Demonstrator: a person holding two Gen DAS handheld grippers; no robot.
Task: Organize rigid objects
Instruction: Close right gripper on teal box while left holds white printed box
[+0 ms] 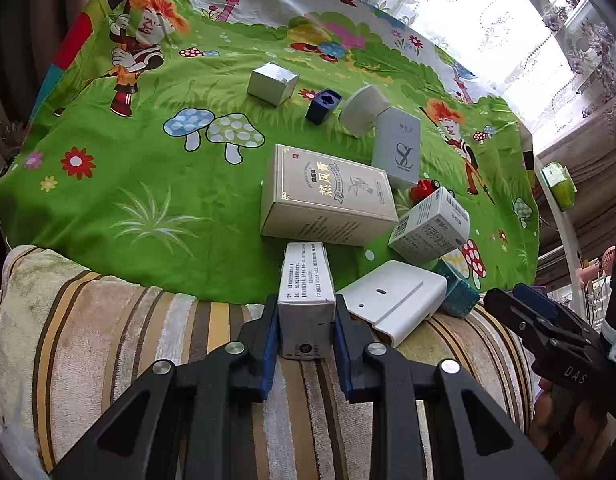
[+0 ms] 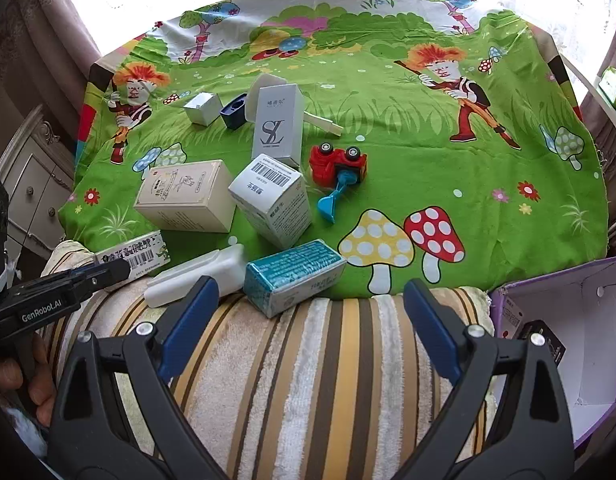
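Observation:
My left gripper (image 1: pixel 306 312) is shut on a narrow white medicine box (image 1: pixel 306 280), held over the striped towel's front edge; that box also shows in the right wrist view (image 2: pixel 136 254). My right gripper (image 2: pixel 308 300) is open and empty above the striped towel (image 2: pixel 308 360). Just ahead of it lie a teal box (image 2: pixel 294 276) and a flat white plastic piece (image 2: pixel 200 276). Further out lie a cream box (image 2: pixel 188 196), a barcode box (image 2: pixel 274 200), an "SL" box (image 2: pixel 278 124), a silver cube (image 2: pixel 203 108), a dark blue piece (image 2: pixel 234 111) and a red toy vehicle (image 2: pixel 337 166).
A purple-edged open cardboard box (image 2: pixel 587 320) with a small dark item inside stands at the right, next to the towel. The green cartoon cloth (image 2: pixel 427 140) covers the table. A white cabinet (image 2: pixel 32 188) stands at the left; curtains and windows are behind.

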